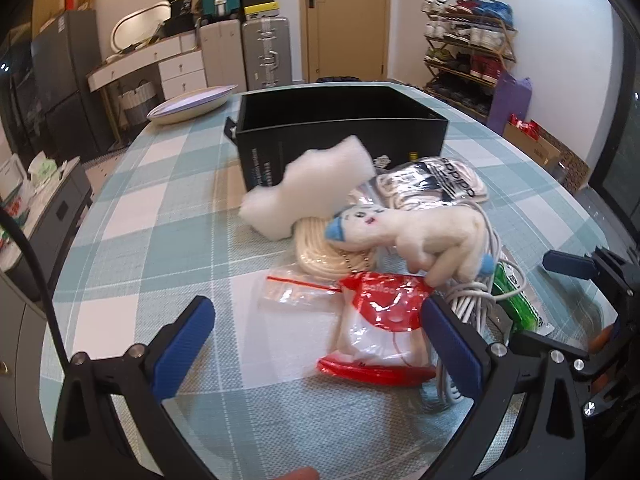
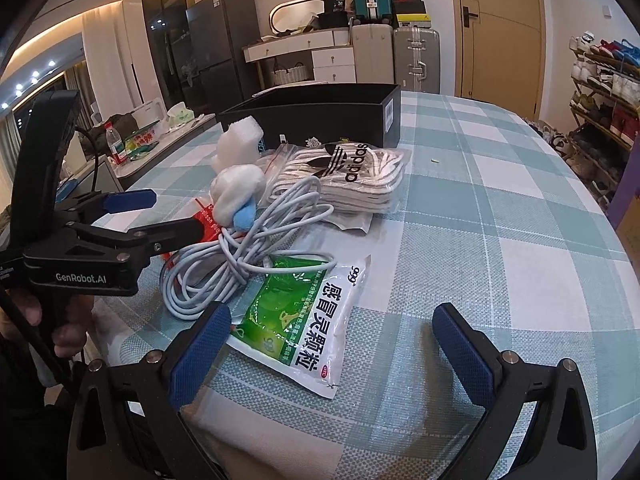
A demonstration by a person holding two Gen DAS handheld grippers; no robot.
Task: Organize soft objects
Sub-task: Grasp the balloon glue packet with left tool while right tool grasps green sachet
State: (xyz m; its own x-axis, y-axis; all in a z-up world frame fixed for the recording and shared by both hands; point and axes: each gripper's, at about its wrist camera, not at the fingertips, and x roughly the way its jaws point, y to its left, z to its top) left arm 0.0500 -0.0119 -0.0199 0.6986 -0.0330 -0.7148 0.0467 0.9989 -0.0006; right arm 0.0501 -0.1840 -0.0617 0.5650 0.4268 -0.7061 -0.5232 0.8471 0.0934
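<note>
- The left gripper [image 1: 316, 344] is being held low over the checked tablecloth [image 1: 168, 216], its blue-padded jaws spread wide apart and gripping nothing; a red-and-white plastic packet [image 1: 380, 320] is lying between them, just inside the right finger.
- The right gripper [image 2: 332, 348] is also being held with its jaws wide apart and empty, above a green-and-white medicine sachet [image 2: 304, 312].
- Toward the table's middle, a cluster of soft things is being shown: a white felt toy with blue tips [image 1: 416, 236], lying over a coiled white cable [image 2: 240, 248]; a white foam block [image 1: 312, 184]; and a bagged pair of white socks [image 2: 352, 176].
- An open black box [image 1: 340, 132] is standing just behind the cluster, nearer the table's far edge.
</note>
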